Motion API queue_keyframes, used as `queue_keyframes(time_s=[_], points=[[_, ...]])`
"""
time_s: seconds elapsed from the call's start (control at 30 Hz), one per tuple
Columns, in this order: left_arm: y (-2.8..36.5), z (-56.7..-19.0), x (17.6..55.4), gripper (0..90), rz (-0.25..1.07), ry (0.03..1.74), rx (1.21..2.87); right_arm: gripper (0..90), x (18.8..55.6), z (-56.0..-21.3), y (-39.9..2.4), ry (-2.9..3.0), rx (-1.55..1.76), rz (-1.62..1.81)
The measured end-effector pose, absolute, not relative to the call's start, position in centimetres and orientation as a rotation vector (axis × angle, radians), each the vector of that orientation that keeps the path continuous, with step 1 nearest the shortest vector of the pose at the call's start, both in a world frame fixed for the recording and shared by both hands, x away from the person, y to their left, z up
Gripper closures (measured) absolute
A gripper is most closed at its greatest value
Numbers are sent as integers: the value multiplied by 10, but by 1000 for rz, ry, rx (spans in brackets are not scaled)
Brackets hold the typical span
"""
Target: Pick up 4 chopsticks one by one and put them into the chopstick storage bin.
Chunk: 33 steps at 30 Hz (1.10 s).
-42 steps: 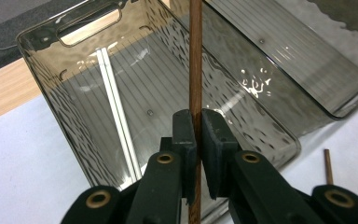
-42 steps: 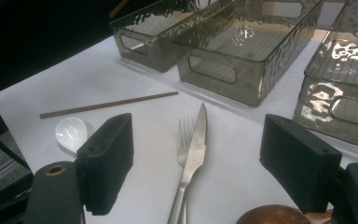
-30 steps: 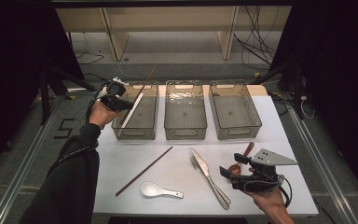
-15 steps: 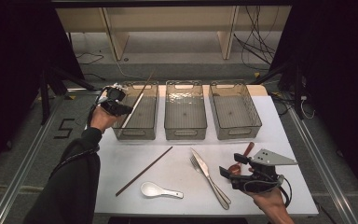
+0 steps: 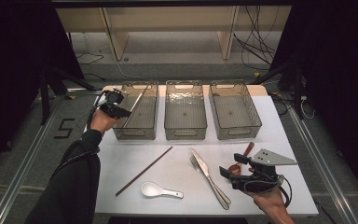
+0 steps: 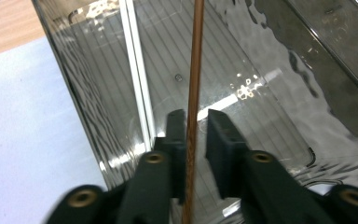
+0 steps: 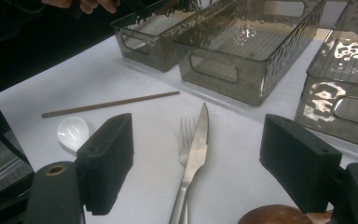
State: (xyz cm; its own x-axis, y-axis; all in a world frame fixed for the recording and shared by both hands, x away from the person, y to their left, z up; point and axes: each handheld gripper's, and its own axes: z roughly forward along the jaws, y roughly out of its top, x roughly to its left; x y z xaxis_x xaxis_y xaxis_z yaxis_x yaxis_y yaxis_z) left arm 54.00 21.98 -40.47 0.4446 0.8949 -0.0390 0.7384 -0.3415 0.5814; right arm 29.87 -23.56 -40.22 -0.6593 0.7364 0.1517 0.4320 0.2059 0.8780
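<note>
White table covering (image 5: 177, 186) spans the work surface, with three smoked clear plastic bins set in a row along its far half; dark floor and a shelf frame lie beyond.

Left bin (image 5: 137, 112): one brown chopstick (image 5: 135, 105) leans in it, its upper end over the far rim. The left gripper (image 5: 121, 112) hangs at this bin's left wall. In the left gripper view the chopstick (image 6: 193, 93) runs up between the two black jaws; these have just been opening and stand slightly apart, with a visible gap on the right side of the stick. Whether the left pad touches the stick cannot be told.

Middle bin (image 5: 185, 109): nothing visible inside. Right bin (image 5: 234, 109): likewise.

Near half of the table, left to right: a second chopstick (image 5: 144, 170) lies diagonally; a white ceramic spoon (image 5: 161, 190) sits just beside its near end; a steel fork (image 5: 204, 172) and table knife (image 5: 209, 179) lie side by side, touching or nearly so; a wooden spoon (image 5: 241, 158) lies against the right gripper (image 5: 228, 170).

The right gripper rests low at the near right edge, jaws wide apart with nothing between them, facing the fork (image 7: 184, 140) and knife (image 7: 196, 154).

The wooden spoon's bowl (image 7: 279, 215) is cut off by the lower frame edge in the right gripper view, and partly covered by the gripper from above.
</note>
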Motion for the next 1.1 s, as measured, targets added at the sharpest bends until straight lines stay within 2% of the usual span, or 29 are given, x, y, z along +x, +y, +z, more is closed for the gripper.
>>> queue_keyframes(time_s=[0.1, 0.27, 0.43, 0.77, 1.0, 1.1], points=[[221, -401, 536, 662, 377, 1362, 2150, 266, 299, -402, -235, 2185, 1101, 1434], [220, -392, 526, 448, 328, 1348, 2140, 266, 299, -402, -235, 2187, 1100, 1431], [216, -378, 508, 327, 314, 1297, 2139, 266, 299, -402, -235, 2186, 1101, 1431], [210, -359, 480, 243, 306, 1184, 2112, 266, 298, -402, -235, 2182, 1100, 1431], [205, -365, 458, 217, 251, 1161, 2093, 266, 298, -402, -235, 2180, 1099, 1432], [199, -369, 451, 206, 266, 1152, 2148, 266, 298, -401, -235, 2182, 1097, 1431]])
